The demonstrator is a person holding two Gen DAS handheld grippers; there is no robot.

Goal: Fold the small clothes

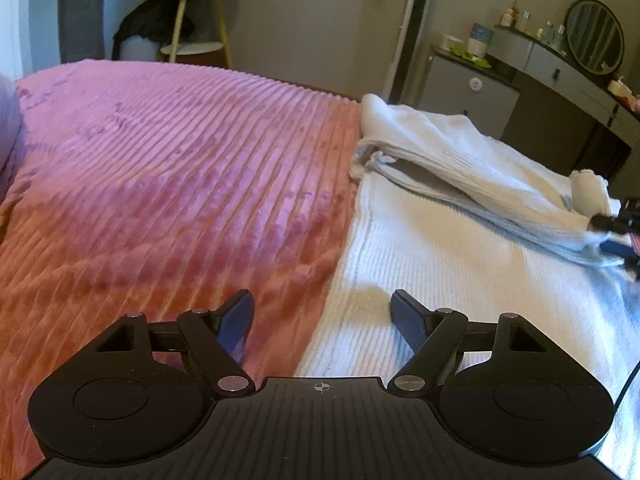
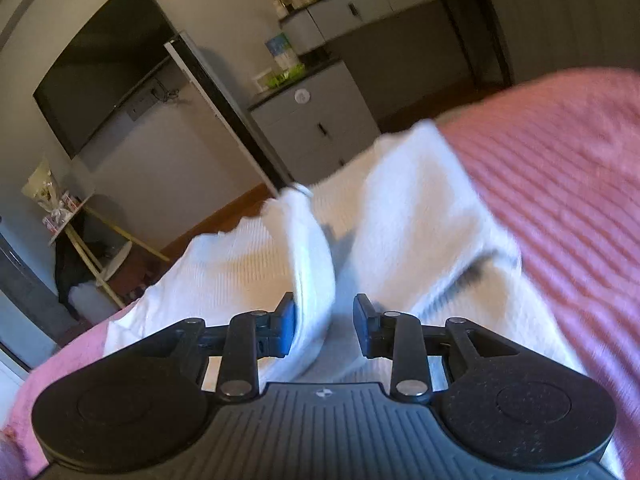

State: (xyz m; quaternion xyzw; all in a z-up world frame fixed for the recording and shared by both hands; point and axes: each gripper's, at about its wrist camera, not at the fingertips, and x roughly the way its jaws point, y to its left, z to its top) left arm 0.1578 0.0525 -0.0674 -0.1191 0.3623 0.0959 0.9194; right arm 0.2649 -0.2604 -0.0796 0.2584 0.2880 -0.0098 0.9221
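A white knitted garment (image 1: 460, 248) lies on the pink ribbed bedspread (image 1: 160, 184), with one part folded over at the back. My left gripper (image 1: 322, 300) is open and empty, low over the garment's left edge. My right gripper (image 2: 325, 312) is partly open, with a raised fold of the white garment (image 2: 312, 280) between its fingers, lying against the left pad (image 2: 286, 320) and apart from the right one. The right gripper also shows at the right edge of the left wrist view (image 1: 618, 232), at the folded part.
The bed's far edge runs behind the garment. Beyond it stand a grey cabinet (image 1: 468, 92), a long desk with a round mirror (image 1: 596, 36), a yellow-legged side table (image 1: 196, 12) and a wall television (image 2: 104, 52).
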